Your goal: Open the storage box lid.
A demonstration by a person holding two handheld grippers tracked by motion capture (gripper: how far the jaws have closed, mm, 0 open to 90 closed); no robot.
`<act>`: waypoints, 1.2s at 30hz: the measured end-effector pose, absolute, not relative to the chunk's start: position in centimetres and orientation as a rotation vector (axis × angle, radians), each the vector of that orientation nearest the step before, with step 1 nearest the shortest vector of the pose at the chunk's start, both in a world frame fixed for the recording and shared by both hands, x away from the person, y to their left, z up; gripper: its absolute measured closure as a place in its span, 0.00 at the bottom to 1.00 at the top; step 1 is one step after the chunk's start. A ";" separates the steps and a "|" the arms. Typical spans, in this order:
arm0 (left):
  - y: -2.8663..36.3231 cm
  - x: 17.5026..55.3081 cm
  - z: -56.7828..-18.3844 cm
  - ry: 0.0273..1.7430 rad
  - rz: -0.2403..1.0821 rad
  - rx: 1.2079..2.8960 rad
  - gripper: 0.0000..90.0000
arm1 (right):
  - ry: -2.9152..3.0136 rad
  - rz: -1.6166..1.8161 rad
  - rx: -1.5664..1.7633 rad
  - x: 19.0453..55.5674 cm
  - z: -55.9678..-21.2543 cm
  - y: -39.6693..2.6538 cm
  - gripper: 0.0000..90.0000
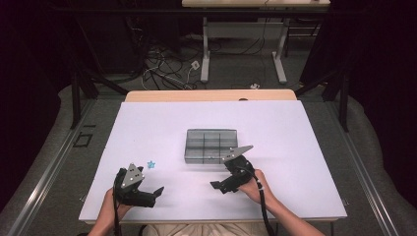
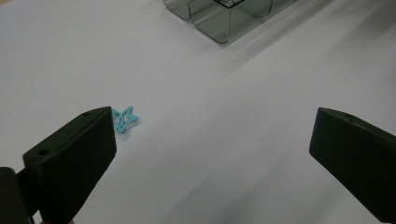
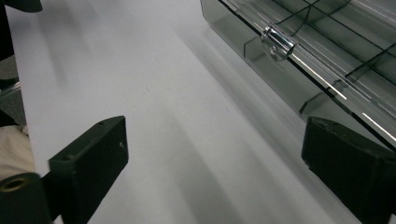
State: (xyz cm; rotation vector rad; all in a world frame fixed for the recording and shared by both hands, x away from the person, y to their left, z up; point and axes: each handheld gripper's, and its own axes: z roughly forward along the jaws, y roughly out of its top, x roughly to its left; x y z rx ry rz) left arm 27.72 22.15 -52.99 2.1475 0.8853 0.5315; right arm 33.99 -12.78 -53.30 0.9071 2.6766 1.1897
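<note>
High view: small blue star (image 1: 151,164) is seen lying flat on the white table (image 1: 295,128), just ahead of the left gripper (image 1: 158,191), whose jaws are spread empty, well apart from the right gripper (image 1: 216,186), also spread empty beside the clear divided box (image 1: 211,145).

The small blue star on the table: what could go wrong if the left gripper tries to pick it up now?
1. The blue star is thin and lies flat on the white table, so the jaws may slide over it or push it away.
2. It lies beside one jaw of the open left gripper, not between the jaws, so closing now would probably miss it.
3. The right gripper is close to the clear box and may push it.
</note>
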 end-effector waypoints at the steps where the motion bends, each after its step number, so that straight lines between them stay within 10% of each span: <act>1: 22.2 27.7 -53.0 0.884 0.529 2.147 0.00 | 2.668 1.193 0.907 34.0 -53.4 -12.7 0.10; 20: 22.2 27.8 -53.0 0.893 0.509 2.124 0.00 | 2.613 1.190 0.964 34.3 -53.8 -12.5 0.33; 36: 21.5 28.1 -53.1 0.885 0.485 2.132 0.00 | 2.442 1.266 1.041 34.9 -53.7 -12.3 0.78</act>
